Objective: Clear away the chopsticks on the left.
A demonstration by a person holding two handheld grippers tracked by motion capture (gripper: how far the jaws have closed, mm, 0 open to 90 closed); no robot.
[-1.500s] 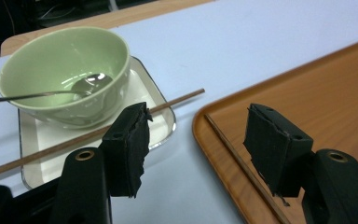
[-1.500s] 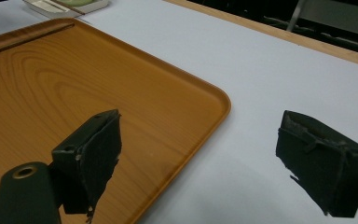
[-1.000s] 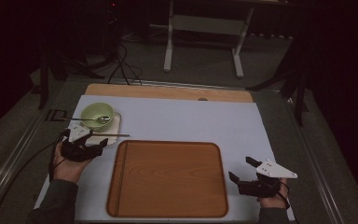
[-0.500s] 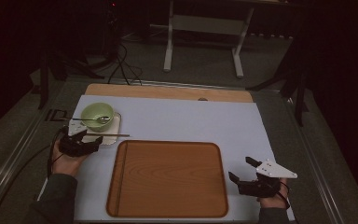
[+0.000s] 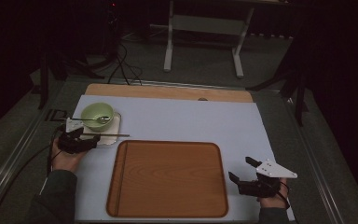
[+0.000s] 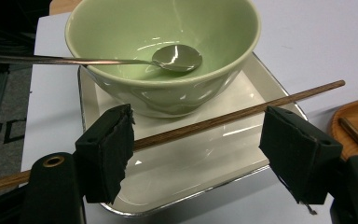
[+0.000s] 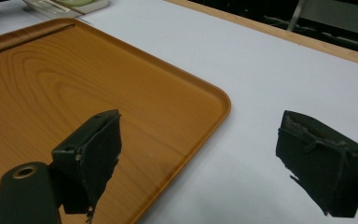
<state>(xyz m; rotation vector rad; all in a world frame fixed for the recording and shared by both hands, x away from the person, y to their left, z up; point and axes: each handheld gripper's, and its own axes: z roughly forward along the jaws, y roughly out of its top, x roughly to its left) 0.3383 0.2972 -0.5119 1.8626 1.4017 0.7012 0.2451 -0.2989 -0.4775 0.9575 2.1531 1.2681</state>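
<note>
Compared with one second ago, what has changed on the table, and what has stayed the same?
The left tool has drawn back toward the person, away from the bowl, and its jaws have just been opening. The chopstick now lies across the white dish between the open jaws, not gripped. The right tool kept its place by the tray, open. Bowl, spoon and tray did not move.
</note>
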